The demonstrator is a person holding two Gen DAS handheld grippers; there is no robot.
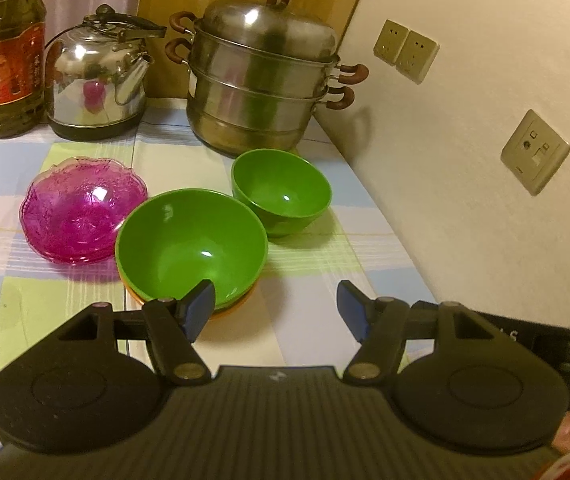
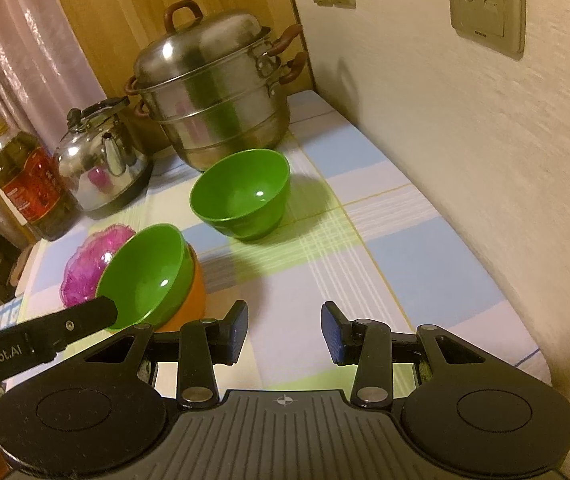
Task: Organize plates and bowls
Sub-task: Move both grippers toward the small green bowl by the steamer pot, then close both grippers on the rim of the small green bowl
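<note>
Left wrist view: the left tool hangs low in the frame with its jaws spread and nothing between them. Its left pad sits in front of the near rim of the big green bowl, and whether it touches I cannot tell. That bowl is nested in an orange bowl, of which only a sliver shows beneath. The small green bowl stands alone at upper right of the stack, just beside it, in front of the steamer pot. The pink glass plates, scalloped and translucent, are stacked at left of centre, close against the big bowl. All rest on the checked cloth of the desk.

Right wrist view: the right tool is also spread and empty, over bare cloth. The small green bowl lies ahead at frame centre, upright, glossy, deep-walled. The left tool's finger reaches to the stacked bowls at lower left.

Judged from this, bowl stacking is in hand, and the small bowl is the one left loose. The next move calls for closing on its thin rim, lifting, and setting it level into the big green bowl.
</note>
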